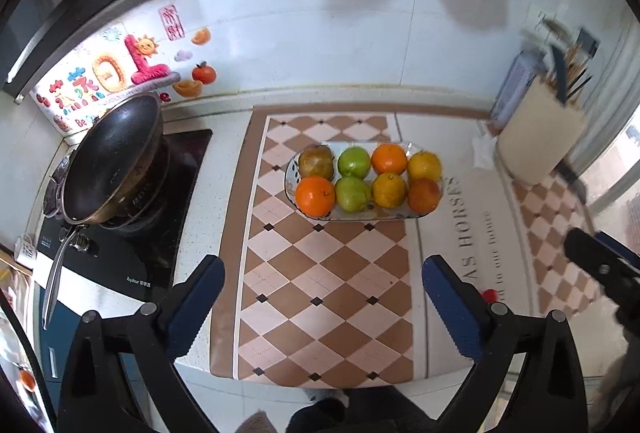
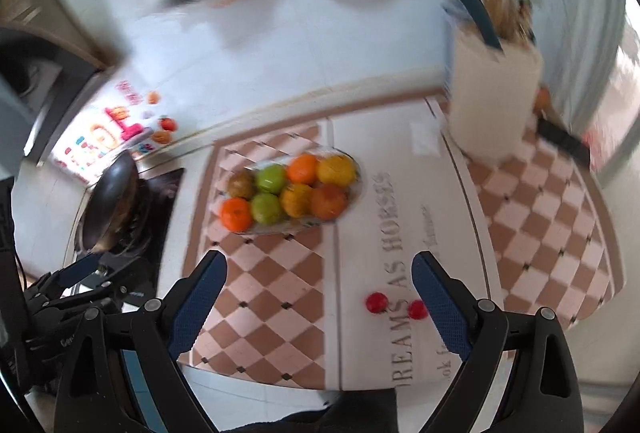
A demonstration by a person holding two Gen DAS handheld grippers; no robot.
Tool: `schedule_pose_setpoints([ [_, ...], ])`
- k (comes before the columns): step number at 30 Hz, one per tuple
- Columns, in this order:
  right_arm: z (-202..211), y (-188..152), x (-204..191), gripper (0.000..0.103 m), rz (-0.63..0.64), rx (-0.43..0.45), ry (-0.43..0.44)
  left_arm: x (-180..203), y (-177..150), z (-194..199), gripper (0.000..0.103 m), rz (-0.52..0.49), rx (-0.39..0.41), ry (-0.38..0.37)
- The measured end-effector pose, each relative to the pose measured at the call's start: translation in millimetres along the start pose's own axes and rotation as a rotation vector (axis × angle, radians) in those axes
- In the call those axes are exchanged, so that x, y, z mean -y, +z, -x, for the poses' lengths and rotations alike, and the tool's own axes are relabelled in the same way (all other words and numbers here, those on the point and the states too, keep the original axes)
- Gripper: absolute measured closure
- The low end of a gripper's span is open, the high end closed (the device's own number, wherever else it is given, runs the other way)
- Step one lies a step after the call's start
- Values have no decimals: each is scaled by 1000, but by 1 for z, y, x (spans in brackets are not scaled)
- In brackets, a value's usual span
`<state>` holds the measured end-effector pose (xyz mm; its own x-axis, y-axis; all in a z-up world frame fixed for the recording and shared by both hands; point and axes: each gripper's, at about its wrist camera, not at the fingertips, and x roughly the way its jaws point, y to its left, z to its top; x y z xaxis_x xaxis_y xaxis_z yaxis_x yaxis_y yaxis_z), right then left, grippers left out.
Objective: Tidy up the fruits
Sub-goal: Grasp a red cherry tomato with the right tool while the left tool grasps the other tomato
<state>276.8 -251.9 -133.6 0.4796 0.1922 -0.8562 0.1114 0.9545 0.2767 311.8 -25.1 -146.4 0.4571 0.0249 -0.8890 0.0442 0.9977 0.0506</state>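
A glass plate (image 1: pixel 414 216) on the checkered mat holds several fruits in two rows: oranges (image 1: pixel 315 195), green apples (image 1: pixel 353 162), yellow-orange citrus (image 1: pixel 389 189) and a brownish fruit (image 1: pixel 316 162). The plate (image 2: pixel 358 189) also shows in the blurred right wrist view with the fruits (image 2: pixel 236 214). Two small red fruits (image 2: pixel 376 302) lie on the mat near my right gripper (image 2: pixel 319 293). My left gripper (image 1: pixel 323 281) is open and empty, above the mat in front of the plate. My right gripper is open and empty too.
A black pan (image 1: pixel 114 161) sits on the stove (image 1: pixel 120 257) at left. A cream utensil holder (image 1: pixel 540 137) with utensils stands at right. The right gripper's body (image 1: pixel 600 265) shows at the right edge. Stickers (image 1: pixel 108 73) decorate the wall.
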Motion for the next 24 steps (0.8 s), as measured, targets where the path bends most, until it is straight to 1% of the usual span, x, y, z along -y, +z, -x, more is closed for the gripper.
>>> schedule_pose_setpoints([
  [1, -11, -1, 13, 8, -20, -14, -9, 3, 2, -7, 2, -5, -13, 1],
  [3, -34, -5, 38, 23, -58, -57, -39, 15, 5, -29, 2, -27, -52, 11],
  [4, -47, -9, 53, 35, -83, -87, -38, 21, 6, -42, 2, -42, -80, 10],
  [6, -73, -19, 78, 37, -133, -150, -41, 37, 6, -66, 2, -70, -134, 10],
  [8, -100, -33, 102, 44, -182, -208, -22, 57, 5, -93, 2, -112, -198, 4],
  [10, -126, -48, 120, 45, -211, -271, -23, 76, -1, -119, 2, -147, -261, 5],
  [12, -150, -63, 134, 47, -234, -324, -21, 92, -6, -141, 2, -177, -317, -3],
  [13, -158, -68, 137, 50, -240, -344, -20, 100, -10, -153, 2, -194, -352, -7],
  [15, -176, -78, 145, 52, -264, -376, -9, 112, -15, -170, 2, -224, -398, -20],
  [18, -190, -84, 149, 58, -264, -391, -6, 127, -28, -194, 2, -271, -445, -14],
  [20, -199, -86, 150, 62, -250, -401, -8, 129, -32, -203, 2, -264, -471, -20],
  [21, -199, -85, 148, 63, -237, -389, -10, 130, -34, -205, 2, -258, -480, -26],
  [22, -199, -84, 145, 69, -209, -386, -16, 130, -36, -208, 2, -251, -487, -35],
  [24, -200, -84, 142, 69, -185, -383, -23, 133, -38, -210, 2, -247, -500, -44],
])
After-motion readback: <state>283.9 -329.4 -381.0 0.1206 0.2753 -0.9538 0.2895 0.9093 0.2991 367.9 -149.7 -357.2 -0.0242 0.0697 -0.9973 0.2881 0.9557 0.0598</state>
